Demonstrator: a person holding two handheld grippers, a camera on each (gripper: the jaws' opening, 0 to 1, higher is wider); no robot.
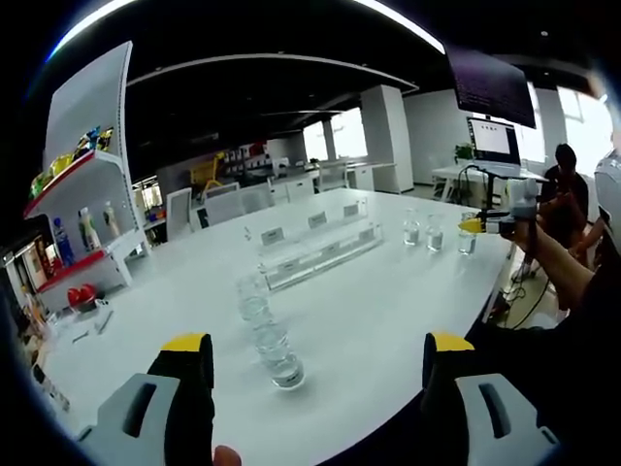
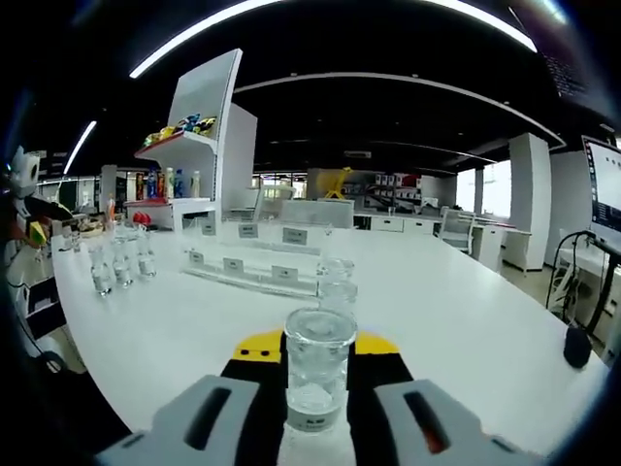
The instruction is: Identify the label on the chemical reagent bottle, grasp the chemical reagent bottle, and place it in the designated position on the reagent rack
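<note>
Currently: my right gripper (image 2: 315, 374) clamps one upright reagent bottle (image 2: 318, 374); labelled rack (image 2: 254, 275) lies straight ahead across the table (image 2: 466, 320). My left gripper (image 1: 315, 364) gapes wide, a bottle row (image 1: 267, 330) between its jaws.

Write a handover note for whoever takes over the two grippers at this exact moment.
Right gripper: jaws shut on a clear reagent bottle, upright at the table's near edge; its label is too small to read.
Left gripper: open, holding nothing, facing a row of bottles on the white table.
Reagent rack: clear, tiered, with label tags, mid-table; no bottle visibly on it.
More bottles stand on the far side of the rack.
Left: read the label, place the held bottle in its slot, then the rest.
</note>
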